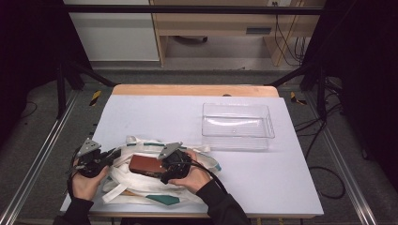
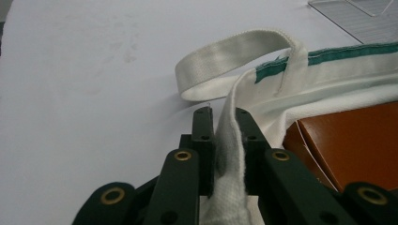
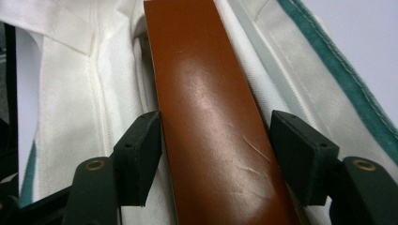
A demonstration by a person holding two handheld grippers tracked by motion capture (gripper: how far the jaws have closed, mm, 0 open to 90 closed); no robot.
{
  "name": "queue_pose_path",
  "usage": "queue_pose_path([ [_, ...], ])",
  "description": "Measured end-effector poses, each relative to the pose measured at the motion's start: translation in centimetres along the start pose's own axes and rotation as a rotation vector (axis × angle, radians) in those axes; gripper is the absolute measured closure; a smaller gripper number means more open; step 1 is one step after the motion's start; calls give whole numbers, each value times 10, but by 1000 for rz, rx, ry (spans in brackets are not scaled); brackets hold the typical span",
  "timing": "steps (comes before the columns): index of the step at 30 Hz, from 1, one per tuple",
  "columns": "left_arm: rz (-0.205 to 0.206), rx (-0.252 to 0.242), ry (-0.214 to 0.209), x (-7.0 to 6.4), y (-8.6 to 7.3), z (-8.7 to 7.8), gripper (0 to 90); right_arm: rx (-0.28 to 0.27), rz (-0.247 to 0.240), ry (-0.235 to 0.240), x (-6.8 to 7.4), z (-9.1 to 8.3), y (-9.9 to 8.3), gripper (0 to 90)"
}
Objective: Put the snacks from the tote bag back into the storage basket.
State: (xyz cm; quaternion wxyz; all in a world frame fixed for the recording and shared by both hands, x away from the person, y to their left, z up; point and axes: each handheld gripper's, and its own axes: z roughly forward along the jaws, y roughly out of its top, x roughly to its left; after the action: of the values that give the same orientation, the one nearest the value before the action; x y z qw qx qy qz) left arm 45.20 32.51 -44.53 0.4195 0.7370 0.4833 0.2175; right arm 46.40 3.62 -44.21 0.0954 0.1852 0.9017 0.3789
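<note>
Two grippers at the white bag (image 1: 155, 180) on the desk (image 1: 263, 173). Our left gripper (image 2: 224, 123) is pinched tight on the bag's edge. Our right gripper (image 3: 215, 140) is spread, jaws either side of the brown box (image 3: 211, 117) lying in the bag's mouth; whether they touch it, we cannot tell. Risk, we judge: glossy box slips or snags fabric if the edge sags. Clear bin (image 1: 238, 125) well apart.
</note>
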Motion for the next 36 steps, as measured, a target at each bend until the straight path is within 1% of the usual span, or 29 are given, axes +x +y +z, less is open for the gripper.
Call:
queue_pose_path([
  [2, 1, 1, 1, 0, 0, 0, 807, 13, -6, 5, 0, 2, 2, 360],
  [3, -2, 1, 0, -1, 0, 0, 809, 30, -18, 9, 0, 4, 3, 363],
  [4, -2, 1, 0, -1, 0, 0, 810, 30, -18, 9, 0, 4, 3, 363],
  [5, -4, 1, -2, -1, 0, 1, 810, 49, -35, 14, -1, 6, 5, 365],
  [6, -4, 1, -2, -1, 0, 1, 811, 49, -35, 14, -1, 6, 5, 365],
  [7, -4, 1, -2, -1, 0, 1, 811, 66, -46, 16, -1, 9, 6, 365],
  [8, -4, 1, -2, -1, 0, 1, 811, 66, -46, 16, -1, 9, 6, 365],
  [9, -4, 1, -2, -1, 0, 1, 811, 83, -58, 24, -1, 13, 8, 370],
  [12, -1, 2, -1, -1, 0, 0, 811, 93, -57, 35, -2, 16, 8, 377],
  [15, -5, 2, -3, -1, 0, 1, 811, 90, -56, 52, -4, 17, 8, 387],
  [18, -7, 1, -3, -1, 0, 1, 811, 92, -62, 52, -4, 17, 8, 392],
  [19, -10, -2, -4, -1, 0, 0, 811, 98, -72, 50, -4, 16, 9, 400],
  [20, -10, -2, -4, -1, 0, 0, 811, 98, -72, 50, -4, 16, 9, 400],
  [21, -6, -1, -3, -1, 0, 0, 810, 106, -88, 51, -3, 16, 10, 408],
  [22, -8, -3, -5, -1, 0, 0, 810, 106, -88, 51, -3, 16, 10, 408],
  [23, -10, -5, -5, 0, 0, 0, 808, 122, -95, 48, -2, 15, 12, 414],
  [26, -11, -8, -4, 0, 0, -1, 801, 135, -104, 49, -2, 14, 14, 418],
  [28, -9, -9, -2, 1, 0, -1, 796, 135, -110, 52, -3, 10, 16, 421],
  [30, -10, -11, -1, 1, 0, -2, 795, 114, -114, 57, -3, 5, 18, 422],
  [31, -10, -11, -2, 1, 0, -2, 795, 101, -111, 57, -4, -3, 21, 423],
  [33, -8, -11, -1, 1, 0, -2, 794, 85, -106, 67, -4, -12, 26, 425],
  [34, -8, -11, -1, 1, 0, -2, 795, 85, -106, 67, -4, -12, 26, 425],
  [35, -7, -10, 0, 1, 0, -2, 794, 72, -105, 62, -3, -21, 29, 427],
  [36, -7, -10, 0, 1, 0, -2, 793, 72, -105, 62, -3, -21, 29, 427],
])
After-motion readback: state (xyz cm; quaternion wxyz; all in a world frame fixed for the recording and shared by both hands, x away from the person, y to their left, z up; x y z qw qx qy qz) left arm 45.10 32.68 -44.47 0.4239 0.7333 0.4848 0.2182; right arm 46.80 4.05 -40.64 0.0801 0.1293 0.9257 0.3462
